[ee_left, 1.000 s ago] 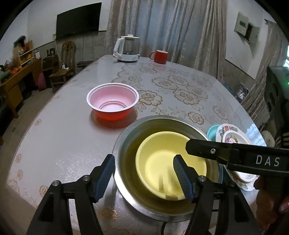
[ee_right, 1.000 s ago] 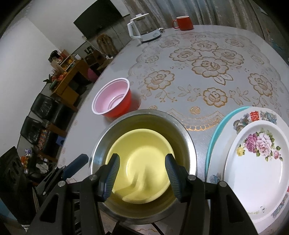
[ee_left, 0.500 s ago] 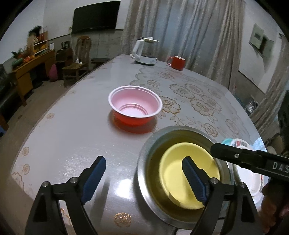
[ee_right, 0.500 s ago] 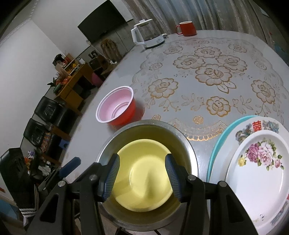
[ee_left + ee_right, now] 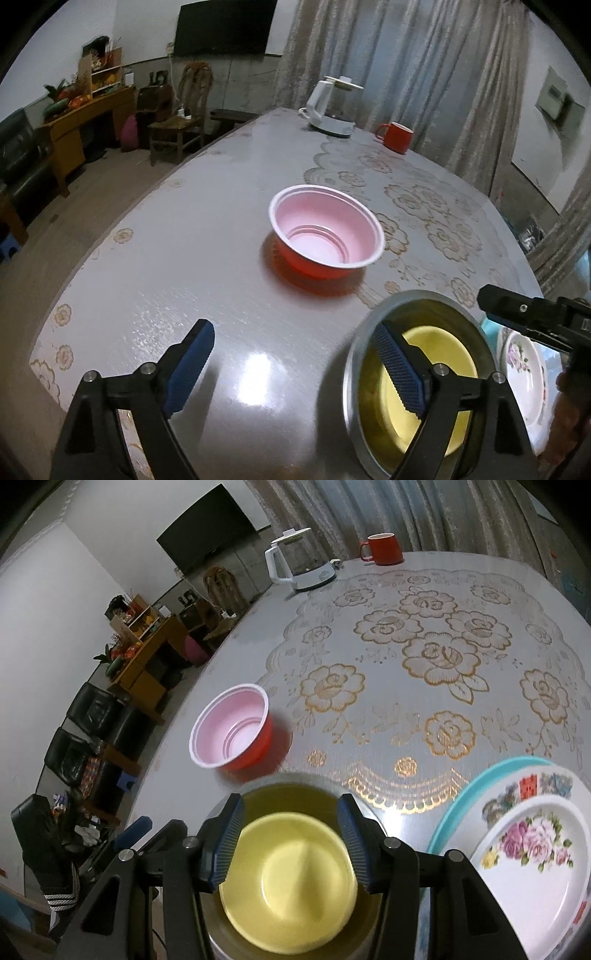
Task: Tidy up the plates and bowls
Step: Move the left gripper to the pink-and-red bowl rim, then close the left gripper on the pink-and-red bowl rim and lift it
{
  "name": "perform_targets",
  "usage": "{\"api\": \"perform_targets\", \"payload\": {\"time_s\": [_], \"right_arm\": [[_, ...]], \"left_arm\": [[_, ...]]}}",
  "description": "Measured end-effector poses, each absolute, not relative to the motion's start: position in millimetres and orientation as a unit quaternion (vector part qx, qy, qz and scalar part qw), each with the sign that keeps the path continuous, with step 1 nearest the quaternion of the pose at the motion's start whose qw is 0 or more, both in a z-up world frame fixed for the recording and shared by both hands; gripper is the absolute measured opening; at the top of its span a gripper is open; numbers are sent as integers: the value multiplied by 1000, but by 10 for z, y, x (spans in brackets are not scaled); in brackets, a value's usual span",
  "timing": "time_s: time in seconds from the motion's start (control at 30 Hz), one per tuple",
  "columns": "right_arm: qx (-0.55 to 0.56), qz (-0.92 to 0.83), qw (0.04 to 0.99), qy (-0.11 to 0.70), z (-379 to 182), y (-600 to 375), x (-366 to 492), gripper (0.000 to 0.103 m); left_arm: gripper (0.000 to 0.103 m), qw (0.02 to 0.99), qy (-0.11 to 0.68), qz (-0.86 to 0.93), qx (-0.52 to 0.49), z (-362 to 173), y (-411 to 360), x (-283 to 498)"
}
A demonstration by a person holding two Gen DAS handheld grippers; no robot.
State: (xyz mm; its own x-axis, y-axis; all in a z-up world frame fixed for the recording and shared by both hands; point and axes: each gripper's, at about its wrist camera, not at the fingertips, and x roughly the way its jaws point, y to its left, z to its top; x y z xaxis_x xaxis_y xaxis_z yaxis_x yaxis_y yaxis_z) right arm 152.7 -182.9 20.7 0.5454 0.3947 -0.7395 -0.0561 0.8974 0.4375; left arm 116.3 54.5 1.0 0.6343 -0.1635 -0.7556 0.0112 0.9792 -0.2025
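The big round table (image 5: 229, 672) under its glossy grey cover with gold roses takes up most of the room. Near its close edge sits a wide steel basin (image 5: 364, 345), and inside that rests a shallow yellow plastic bowl (image 5: 291, 882). Just beside the basin on the right lies a stack of plates: a teal-rimmed plate (image 5: 465, 797) at the bottom, a larger flowered one (image 5: 546, 782) on it, and a white plate with pink roses (image 5: 535, 853) on top.

Further in, a red disposable bowl with a pale pink inside (image 5: 327, 230) stands upright by itself, near the basin but not touching it. At the far edge a white electric kettle (image 5: 297, 563) and a red mug (image 5: 382, 548) stand near each other.

The left gripper (image 5: 295, 369) hangs over the table with its blue pads spread wide apart, holding nothing, one finger over bare table and the other over the basin. The right gripper (image 5: 291, 843) hovers above the yellow bowl, its fingers apart and gripping nothing.
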Motion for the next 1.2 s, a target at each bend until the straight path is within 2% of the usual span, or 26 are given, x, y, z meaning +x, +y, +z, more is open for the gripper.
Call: {"api": "perform_targets", "payload": {"time_s": [0.83, 0.9, 1.0, 1.1, 1.17, 1.2], "right_arm": [[139, 156, 841, 499, 83, -1430, 2516, 52], [143, 156, 838, 503, 46, -1411, 2565, 51], [146, 157, 833, 510, -30, -1383, 2653, 49], [152, 163, 824, 521, -104, -1347, 2731, 39], [153, 170, 818, 527, -159, -1321, 2781, 30], [154, 173, 815, 531, -194, -1308, 2803, 27]], "left_arm": [[87, 884, 448, -45, -130, -142, 743, 1939], [83, 883, 449, -47, -129, -165, 735, 1969], [70, 882, 454, -50, -120, -206, 703, 2021], [56, 882, 453, -57, -115, -227, 677, 2051], [42, 883, 453, -63, -107, -240, 654, 2067], [40, 882, 456, -65, -102, -259, 637, 2079]]}}
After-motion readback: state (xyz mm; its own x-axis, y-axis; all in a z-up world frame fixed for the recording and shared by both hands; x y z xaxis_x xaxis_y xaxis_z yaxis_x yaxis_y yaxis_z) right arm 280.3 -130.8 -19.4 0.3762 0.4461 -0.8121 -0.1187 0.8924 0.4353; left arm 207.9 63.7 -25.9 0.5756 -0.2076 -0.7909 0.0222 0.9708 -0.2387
